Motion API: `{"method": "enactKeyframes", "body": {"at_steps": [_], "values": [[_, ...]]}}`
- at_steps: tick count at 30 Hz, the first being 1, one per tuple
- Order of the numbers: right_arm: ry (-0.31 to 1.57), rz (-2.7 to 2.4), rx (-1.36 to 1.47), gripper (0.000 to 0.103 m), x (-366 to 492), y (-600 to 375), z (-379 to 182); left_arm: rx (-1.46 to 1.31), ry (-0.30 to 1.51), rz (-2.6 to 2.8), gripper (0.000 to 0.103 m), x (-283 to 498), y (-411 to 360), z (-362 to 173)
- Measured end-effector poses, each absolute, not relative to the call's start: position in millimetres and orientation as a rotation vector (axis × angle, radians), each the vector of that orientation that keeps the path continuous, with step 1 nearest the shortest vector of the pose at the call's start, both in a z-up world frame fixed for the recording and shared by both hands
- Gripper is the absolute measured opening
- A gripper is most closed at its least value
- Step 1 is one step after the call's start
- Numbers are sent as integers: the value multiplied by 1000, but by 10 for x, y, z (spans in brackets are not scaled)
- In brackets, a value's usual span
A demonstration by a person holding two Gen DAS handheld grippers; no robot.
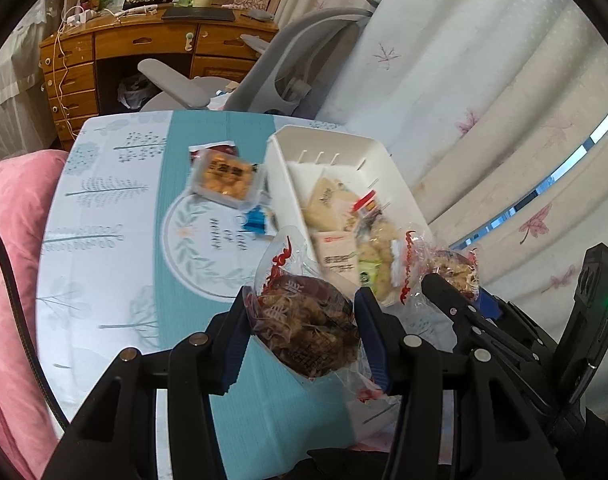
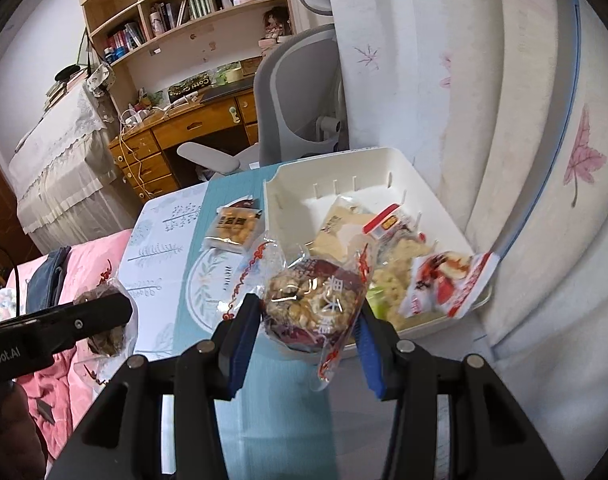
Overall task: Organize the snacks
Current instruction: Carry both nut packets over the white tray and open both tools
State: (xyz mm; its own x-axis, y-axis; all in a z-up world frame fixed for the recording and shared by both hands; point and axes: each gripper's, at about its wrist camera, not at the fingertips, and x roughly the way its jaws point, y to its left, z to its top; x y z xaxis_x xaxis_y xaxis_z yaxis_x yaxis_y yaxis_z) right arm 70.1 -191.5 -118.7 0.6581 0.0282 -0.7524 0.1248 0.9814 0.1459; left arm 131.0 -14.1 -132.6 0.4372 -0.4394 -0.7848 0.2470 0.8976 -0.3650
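1. The left tongs are partly closed, their blue pads pressing both sides of a clear-wrapped dark snack cake with red print on the wrapper; it hangs above the near part of the tabletop.
2. The right tongs are closed about as far on a second wrapped cake, paler and nutty on top, held just before the near edge of the white bin.
3. In the left wrist view the right tongs show at the right, with their cake over the bin's near right corner.
4. The white bin sits on the right side of the tabletop, next to a flower-patterned curtain. It already holds several snacks: pale packets, a red-and-white packet at its near right rim, and some light puffed pieces.
5. Left of the bin, on the tabletop, lies an orange cracker pack, with a small blue item nearer, beside the bin wall.
6. A pink blanket lies left of the tabletop; a grey chair and a wooden desk stand far behind.
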Motion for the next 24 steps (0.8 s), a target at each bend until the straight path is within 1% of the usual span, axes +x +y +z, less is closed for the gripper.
{"method": "enactKeyframes", "body": {"at_steps": [13, 22, 23, 24], "values": [[849, 28, 49, 47, 846, -2649, -1179, -324, 983, -424, 50, 1382, -1004, -1510], [898, 87, 11, 47, 960, -2879, -1276, -352, 938, -427, 50, 1445, -1339, -1538], [901, 90, 15, 47, 972, -2897, -1286, -354, 936, -431, 54, 1448, -1350, -1534], [905, 93, 19, 47, 982, -2917, -1297, -351, 936, -431, 65, 1451, -1364, -1529]]}}
